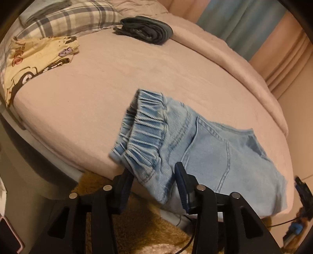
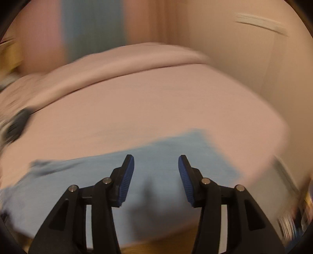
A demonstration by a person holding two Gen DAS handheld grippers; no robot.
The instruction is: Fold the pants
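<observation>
Light blue denim pants (image 1: pixel 215 152) lie folded on the pink bed (image 1: pixel 97 97) close to its front edge, with the elastic waistband towards the left. My left gripper (image 1: pixel 153 173) stands open at that edge. The hanging waistband corner sits loosely between its blue-padded fingers. In the blurred right wrist view my right gripper (image 2: pixel 156 162) is open and empty. It hovers over the other end of the pants (image 2: pixel 176 144) and the bed (image 2: pixel 156 107).
A dark folded garment (image 1: pixel 144 29) lies at the back of the bed. A yellow cartoon-print garment (image 1: pixel 35 58) and a plaid pillow (image 1: pixel 68 17) are at the back left. A folded pink blanket (image 1: pixel 234 64) runs along the far side. A brown shaggy rug (image 1: pixel 137 224) lies below.
</observation>
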